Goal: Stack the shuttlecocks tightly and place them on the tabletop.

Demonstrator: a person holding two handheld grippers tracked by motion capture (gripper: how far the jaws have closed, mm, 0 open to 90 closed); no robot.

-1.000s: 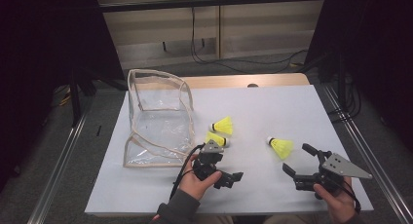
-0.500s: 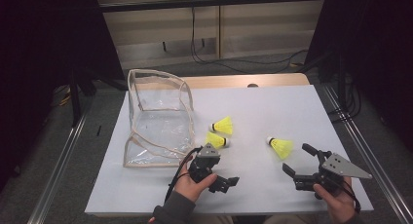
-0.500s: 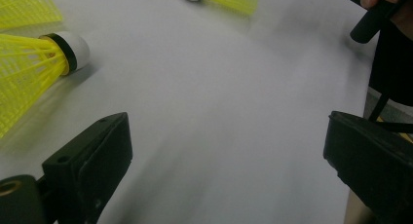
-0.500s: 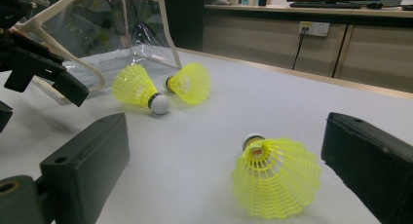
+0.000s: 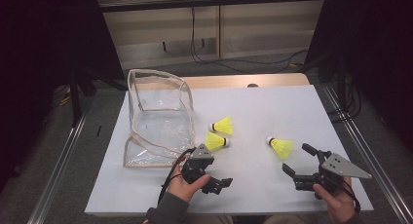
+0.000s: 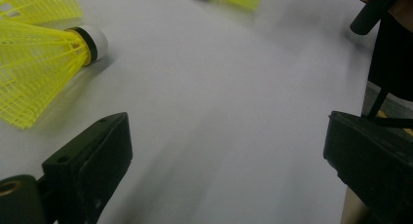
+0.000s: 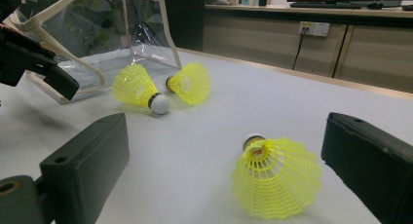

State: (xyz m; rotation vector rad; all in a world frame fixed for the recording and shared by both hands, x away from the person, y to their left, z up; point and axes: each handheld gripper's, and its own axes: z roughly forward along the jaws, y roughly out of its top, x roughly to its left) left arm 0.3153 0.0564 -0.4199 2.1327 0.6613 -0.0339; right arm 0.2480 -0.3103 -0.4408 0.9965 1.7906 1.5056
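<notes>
While low, left hand-held gripper [image 5: 216, 183] gapes.

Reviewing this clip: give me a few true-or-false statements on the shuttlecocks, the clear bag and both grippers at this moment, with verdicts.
1. Three yellow shuttlecocks lie on the white table. True.
2. The right gripper is shut on the lone shuttlecock. False: its jaws stand open and the shuttlecock lies free ahead of them.
3. One shuttlecock is inside the clear bag. False: all lie outside it.
4. The left gripper is open and holds nothing. True.
5. The nearer paired shuttlecock and the farther paired shuttlecock lie right of the bag. True.
</notes>
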